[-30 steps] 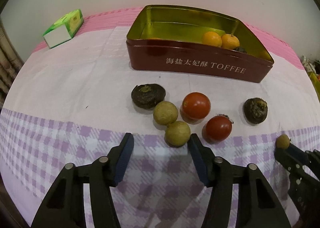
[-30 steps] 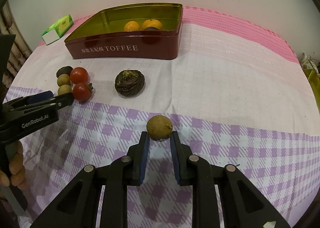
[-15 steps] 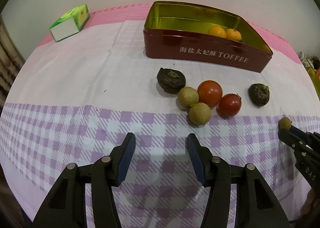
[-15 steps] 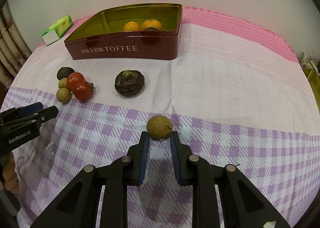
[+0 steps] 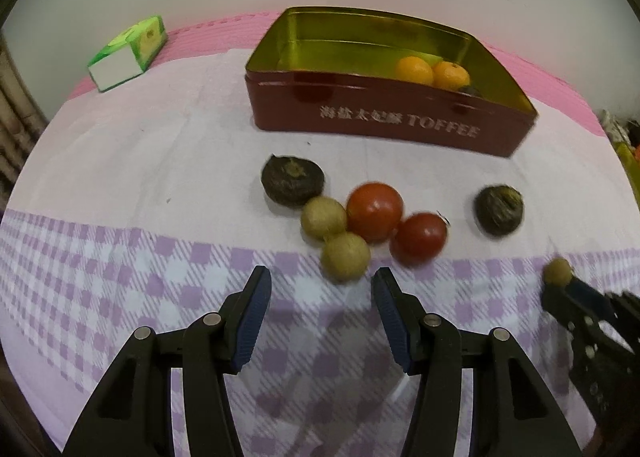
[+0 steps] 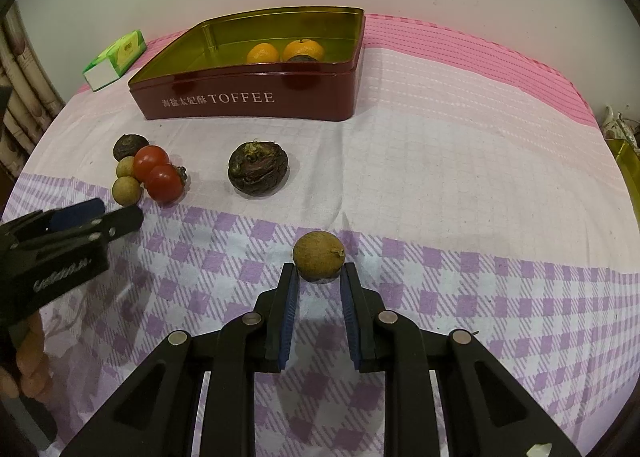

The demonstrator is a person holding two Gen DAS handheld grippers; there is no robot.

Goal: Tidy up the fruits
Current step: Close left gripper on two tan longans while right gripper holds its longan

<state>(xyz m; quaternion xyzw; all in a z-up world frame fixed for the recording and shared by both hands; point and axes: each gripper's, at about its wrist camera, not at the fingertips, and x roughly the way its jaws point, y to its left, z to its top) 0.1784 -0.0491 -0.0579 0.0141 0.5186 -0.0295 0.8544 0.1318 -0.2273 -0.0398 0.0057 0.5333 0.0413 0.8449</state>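
Note:
A red toffee tin (image 5: pixel 380 125) (image 6: pixel 248 101) holds two oranges (image 5: pixel 432 73) and a dark fruit. On the cloth in front lie two tomatoes (image 5: pixel 376 211), two tan longans (image 5: pixel 345 257), and two dark water chestnuts (image 5: pixel 292 181) (image 6: pixel 258 169). My left gripper (image 5: pixel 322 289) is open, just short of the nearer longan. My right gripper (image 6: pixel 319 277) is shut on a third longan (image 6: pixel 319 255) at the fingertips, low over the checked cloth; it also shows in the left wrist view (image 5: pixel 558 271).
A green and white carton (image 5: pixel 128 53) lies at the far left by the wall. The table's pink edge runs behind the tin. A yellow-green object (image 6: pixel 626 161) sits at the far right edge.
My left gripper drew back from the fruit cluster, then came forward toward the nearer longan again. The right gripper and its longan stayed put.

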